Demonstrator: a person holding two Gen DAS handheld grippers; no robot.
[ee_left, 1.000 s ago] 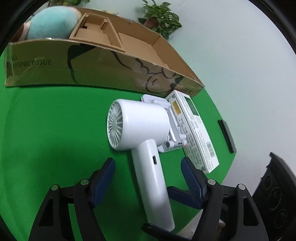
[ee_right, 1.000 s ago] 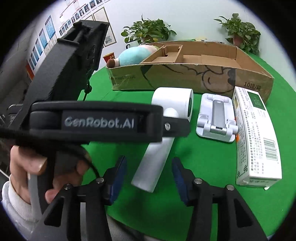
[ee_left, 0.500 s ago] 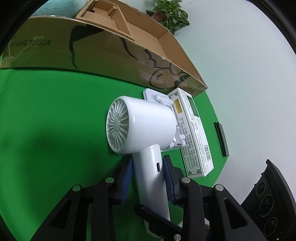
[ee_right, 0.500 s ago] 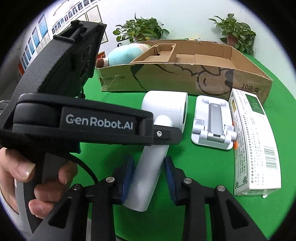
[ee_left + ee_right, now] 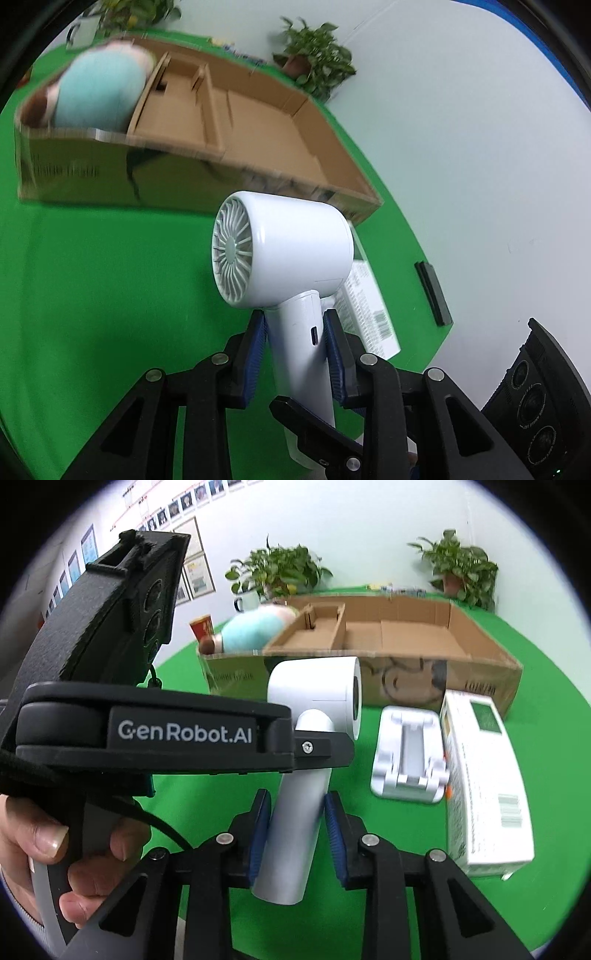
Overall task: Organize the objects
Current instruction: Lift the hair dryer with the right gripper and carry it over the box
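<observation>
1. My left claw (image 5: 295, 347) is clenched on the handle of the white hair dryer (image 5: 291, 254); both blue pads press its sides, having just finished closing in on it.
2. My right claw (image 5: 297, 827) grips the same handle lower down, near its free end, pads tight on either side; these jaws too have just been closing.
3. The hair dryer stands tilted in the two grips, its barrel up at twelve o'clock from my left claw, the finned intake grille facing toward nine o'clock.
4. In the right view, my left hand (image 5: 55, 845) wraps the left tool's grip at eight o'clock.
5. The open cardboard box (image 5: 480, 653) lies beyond the dryer at twelve to one o'clock, on the green table (image 5: 535, 757).
6. A teal plush toy (image 5: 251, 627) sits in the box's left end, at eleven o'clock.
7. A white folding stand (image 5: 406, 760) lies at two o'clock from my right claw, just beside a white carton (image 5: 484, 786) at three o'clock.
</observation>
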